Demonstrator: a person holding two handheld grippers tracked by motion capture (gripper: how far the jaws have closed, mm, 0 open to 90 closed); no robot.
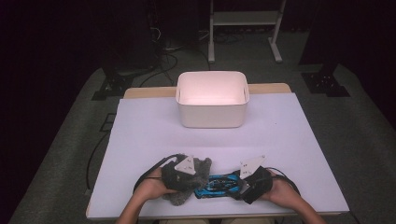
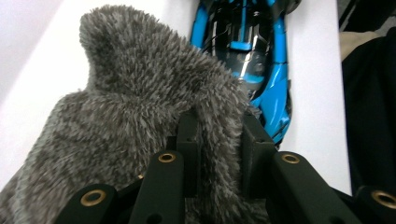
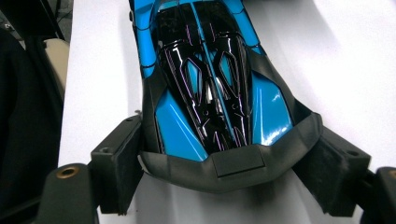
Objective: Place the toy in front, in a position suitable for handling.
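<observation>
A person at a white-covered table is working two hand-held grippers side by side near its front edge. The left gripper is pinching a fold of a shaggy grey plush cloth, its jaws pressed close together with the pile bunched between them, apparently so the limp fabric can be lifted as one piece. The right gripper is standing spread wide around the dark end of a glossy blue-and-black toy racing car, its pads bracketing that end; whether they are actually pressing on it is hard to tell. The car is lying flat just beside the cloth, touching or nearly so. Behind them, well apart, a white rectangular plastic tub is sitting with nothing visible inside, probably waiting to receive both items.
</observation>
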